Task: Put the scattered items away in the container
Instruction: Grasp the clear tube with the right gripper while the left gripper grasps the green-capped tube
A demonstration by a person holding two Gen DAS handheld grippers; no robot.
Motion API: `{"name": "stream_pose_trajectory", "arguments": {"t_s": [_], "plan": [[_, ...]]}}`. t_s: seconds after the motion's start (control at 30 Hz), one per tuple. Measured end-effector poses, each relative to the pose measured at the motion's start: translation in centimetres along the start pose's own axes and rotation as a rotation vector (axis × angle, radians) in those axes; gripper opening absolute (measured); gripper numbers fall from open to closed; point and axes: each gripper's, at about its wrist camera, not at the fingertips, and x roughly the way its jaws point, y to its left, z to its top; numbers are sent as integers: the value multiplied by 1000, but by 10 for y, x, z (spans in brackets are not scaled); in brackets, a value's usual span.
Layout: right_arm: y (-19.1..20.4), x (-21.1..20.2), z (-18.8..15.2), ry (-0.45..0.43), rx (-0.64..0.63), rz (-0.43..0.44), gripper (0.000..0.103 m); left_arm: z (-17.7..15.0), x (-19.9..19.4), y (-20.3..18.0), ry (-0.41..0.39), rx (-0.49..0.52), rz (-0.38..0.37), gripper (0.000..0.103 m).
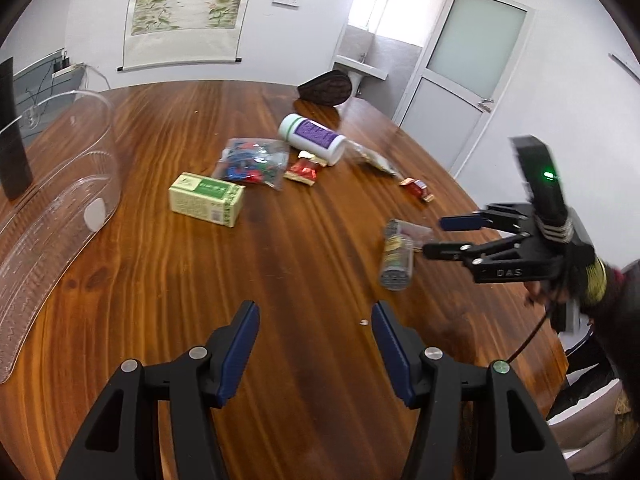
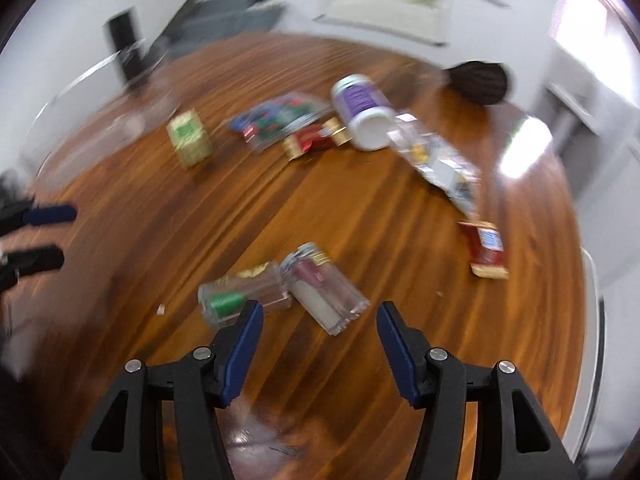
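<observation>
One wooden desk (image 1: 180,280) is seen carrying every item, and the white bottle with the purple label (image 1: 313,138), lying on its side, is taken as the landmark. One clear plastic container (image 1: 60,200) is placed well to the left of the bottle, at the desk's left edge, with nothing visible inside it. One dark brown oval object (image 1: 325,88) is found beyond the bottle at the far edge of the desk. One green-and-cream carton (image 1: 207,199) is seen left of the bottle and nearer the camera. One clear bag of coloured pieces (image 1: 252,162) lies just beside the bottle on its left, and one clear crinkled packet (image 1: 372,158) lies just beside it on its right. Two red-and-gold sachets are counted: one (image 1: 302,171) touching or nearly touching the bottle's near side, the other (image 1: 417,189) further right, past the packet. Two clear small jars are seen lying together well in front of the bottle: one with green contents (image 2: 244,294) and one with a pale roll inside (image 2: 324,292), touching at their ends. The left hand-held gripper (image 1: 314,348) is held over bare wood with its fingers wide apart and nothing between them. The right hand-held gripper (image 2: 320,344) is likewise spread apart and empty, just short of the two jars; its view is blurred.
</observation>
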Motion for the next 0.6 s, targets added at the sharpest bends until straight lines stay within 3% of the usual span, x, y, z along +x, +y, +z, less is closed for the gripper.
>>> {"name": "stream_pose_trajectory", "arguments": {"t_s": [0.2,0.37,0.6], "plan": [[0,21,10,97,-190,51,46,1,5,-9,8,-33,1,60],[-3,31,18,120,-276,62,46,4,9,-13,14,-57,21,60],[-8,44,24,129,-294,114,45,14,31,-25,49,-30,24,60]]}}
